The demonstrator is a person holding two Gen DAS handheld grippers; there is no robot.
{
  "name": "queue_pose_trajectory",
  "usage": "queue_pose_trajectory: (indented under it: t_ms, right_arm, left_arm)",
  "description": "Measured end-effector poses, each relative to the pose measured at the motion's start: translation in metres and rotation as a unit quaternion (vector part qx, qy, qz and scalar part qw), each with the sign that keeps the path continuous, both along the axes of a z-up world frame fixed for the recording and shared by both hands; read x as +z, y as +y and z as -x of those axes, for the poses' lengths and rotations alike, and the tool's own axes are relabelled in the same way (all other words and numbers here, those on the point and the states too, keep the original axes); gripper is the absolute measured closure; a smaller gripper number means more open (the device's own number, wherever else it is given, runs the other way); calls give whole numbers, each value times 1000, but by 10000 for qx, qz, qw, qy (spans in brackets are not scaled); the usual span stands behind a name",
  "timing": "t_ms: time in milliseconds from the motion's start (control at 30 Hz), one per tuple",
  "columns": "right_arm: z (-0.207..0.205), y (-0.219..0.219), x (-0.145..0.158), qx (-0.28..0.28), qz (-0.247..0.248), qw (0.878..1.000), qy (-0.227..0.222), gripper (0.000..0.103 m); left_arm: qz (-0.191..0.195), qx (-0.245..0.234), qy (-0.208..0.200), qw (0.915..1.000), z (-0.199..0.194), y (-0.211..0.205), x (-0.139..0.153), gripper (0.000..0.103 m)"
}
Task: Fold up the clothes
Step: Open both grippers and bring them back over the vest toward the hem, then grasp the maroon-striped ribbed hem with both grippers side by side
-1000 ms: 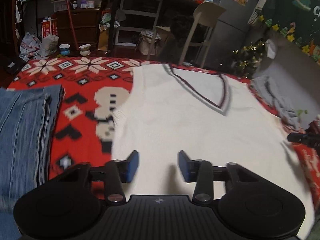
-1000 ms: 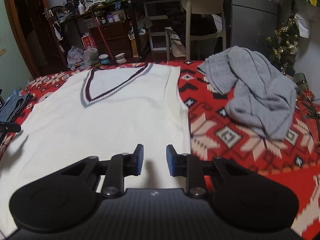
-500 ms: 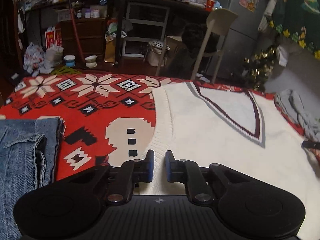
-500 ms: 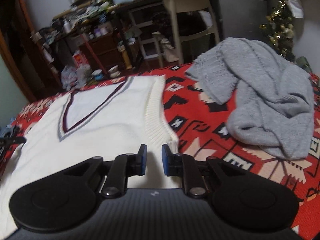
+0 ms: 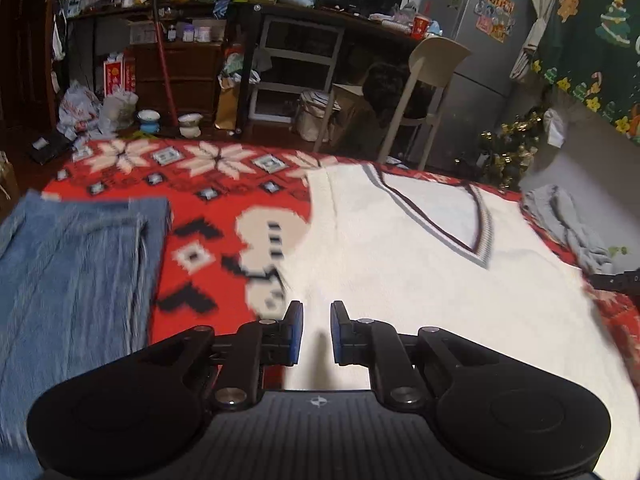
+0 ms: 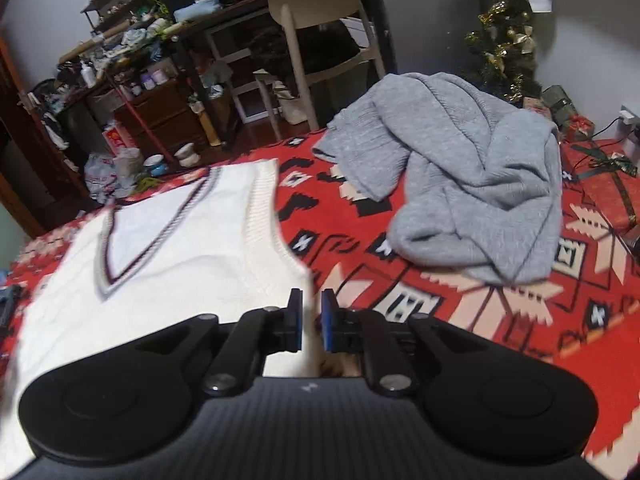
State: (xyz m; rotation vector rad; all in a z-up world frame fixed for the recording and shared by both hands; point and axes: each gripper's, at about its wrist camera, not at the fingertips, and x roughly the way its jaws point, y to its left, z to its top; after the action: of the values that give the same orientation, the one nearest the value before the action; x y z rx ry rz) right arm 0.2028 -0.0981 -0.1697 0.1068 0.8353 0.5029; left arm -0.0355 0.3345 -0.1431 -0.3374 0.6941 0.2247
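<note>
A white knit vest [image 5: 420, 280] with a dark-striped V-neck lies flat on the red patterned blanket [image 5: 208, 248]. My left gripper [image 5: 316, 330] is at the vest's left side edge below the armhole, its blue pads closed to a narrow gap with white fabric between them. In the right wrist view the vest [image 6: 180, 256] fills the left half. My right gripper [image 6: 311, 320] is at its right side edge, pads also nearly together on white cloth. Both views are blurred near the cloth.
Folded blue jeans [image 5: 76, 280] lie left of the vest. A crumpled grey sweater [image 6: 472, 192] lies right of it on the blanket [image 6: 440, 300]. Beyond the bed stand a pale chair [image 6: 320, 12], a cluttered desk and a small Christmas tree [image 6: 504, 40].
Both grippers were open above the vest a second ago. They have moved out to its side edges and closed on the fabric, and the views now tilt and blur.
</note>
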Motion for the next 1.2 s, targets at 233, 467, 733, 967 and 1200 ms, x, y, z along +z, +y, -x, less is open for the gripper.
queue_pose_trajectory:
  t_ms: [233,467,733,967,1200]
  right_arm:
    - [73,7,-1,627,270,9977,3,91]
    - [137,-23,-12,737,443,9962,116,90]
    - [193,-64,1,1071,648,9920,154,79]
    - [235,-93,16,1380,461,9889,293,75]
    - [266,-118,-2,1222,179,9909,542,74]
  left_arm:
    - [424,-416,153,9981,35,-49,-17,90]
    - [313,-585,259,9975,80,-76,-23,90]
    - [224,-739,404,9962,131,-84,-21,90]
    - [359,-876,491,9943,180,-96,-20,90]
    - [1065,-645,241,9919,215,-97,-28,90]
